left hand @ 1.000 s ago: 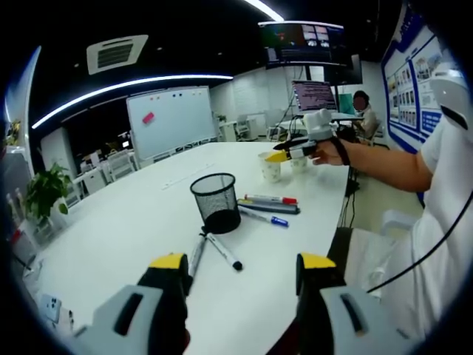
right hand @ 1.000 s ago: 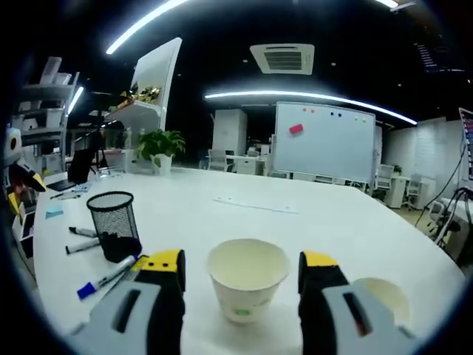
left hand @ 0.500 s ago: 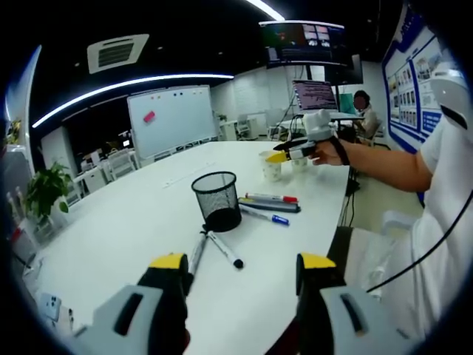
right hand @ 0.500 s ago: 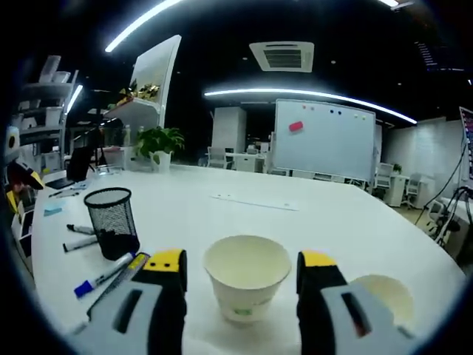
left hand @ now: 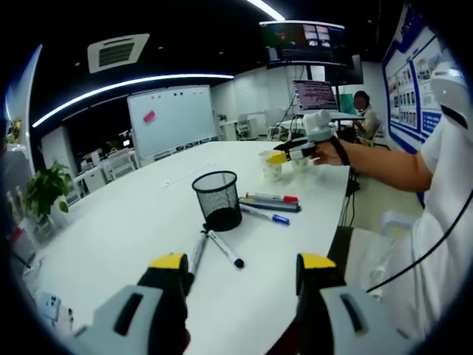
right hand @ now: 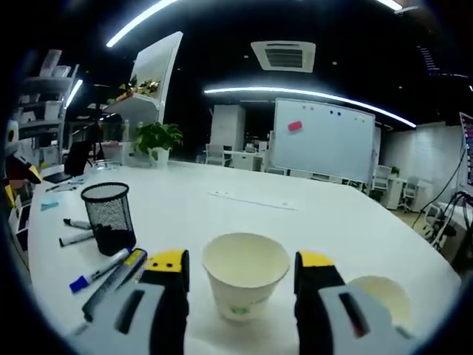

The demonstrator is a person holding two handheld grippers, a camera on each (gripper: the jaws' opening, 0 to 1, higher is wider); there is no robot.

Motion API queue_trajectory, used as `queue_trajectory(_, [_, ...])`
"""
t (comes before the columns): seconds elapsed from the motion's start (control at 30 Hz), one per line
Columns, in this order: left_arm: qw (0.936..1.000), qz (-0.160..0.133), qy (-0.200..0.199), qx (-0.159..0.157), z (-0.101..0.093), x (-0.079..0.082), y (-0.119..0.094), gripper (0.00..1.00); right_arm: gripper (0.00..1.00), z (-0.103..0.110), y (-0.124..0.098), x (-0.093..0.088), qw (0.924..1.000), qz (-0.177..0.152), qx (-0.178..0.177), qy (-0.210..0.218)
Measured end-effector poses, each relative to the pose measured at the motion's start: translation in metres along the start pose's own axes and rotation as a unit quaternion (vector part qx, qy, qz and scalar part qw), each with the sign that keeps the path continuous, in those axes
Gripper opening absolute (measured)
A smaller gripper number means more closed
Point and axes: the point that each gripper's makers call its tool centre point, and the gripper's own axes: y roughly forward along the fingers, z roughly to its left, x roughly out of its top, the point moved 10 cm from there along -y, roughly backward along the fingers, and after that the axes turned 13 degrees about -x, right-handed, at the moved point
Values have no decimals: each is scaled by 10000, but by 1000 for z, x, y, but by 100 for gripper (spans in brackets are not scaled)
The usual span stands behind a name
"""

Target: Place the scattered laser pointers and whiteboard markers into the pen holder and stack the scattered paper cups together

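Left gripper view: left hand-held gripper (left hand: 242, 272) hangs above the near edge of the white tabletop (left hand: 133, 214), jaws spread wide, nothing between them. Just ahead of the jaws lie two whiteboard markers (left hand: 224, 249) (black caps, bodies meeting near the base of the holder). The black mesh pen holder (left hand: 217, 200) stands upright beyond them. To its right, a red-capped marker (left hand: 271, 197), a dark pen-like item beside it (possibly a laser pointer; too small to be sure), and a blue-capped marker (left hand: 264, 216) lie flat, near each other.

Farther along the tabletop, the right hand-held gripper (left hand: 284, 152) is held by a hand over a paper cup (left hand: 271, 167).

Right gripper view: right hand-held gripper (right hand: 240, 260), jaws apart, straddles the upright paper cup (right hand: 244, 280) without clear contact on either side. A second paper cup (right hand: 378, 297) sits just right of the right jaw, partly hidden. Left of the jaws: blue-capped marker (right hand: 96, 270), pen holder (right hand: 109, 218), two markers behind it.

Background: whiteboard (right hand: 321, 140), potted plant (right hand: 156, 140).
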Motion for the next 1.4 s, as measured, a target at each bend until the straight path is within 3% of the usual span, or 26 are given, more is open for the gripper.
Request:
queue_trajectory(0.23, [10000,3,-13,11,0,-1,0,60,55,0,3,1,9999,44,-15,-134])
queue_trajectory(0.33, [10000,-4,-25,30,0,-1,-1,60,49,-1,4,0,9998,54,-131,-164])
queue_trajectory(1.4, [10000,8,21,-4,1,3,1,60,48,-2,1,-1,9997,72,-75,-205])
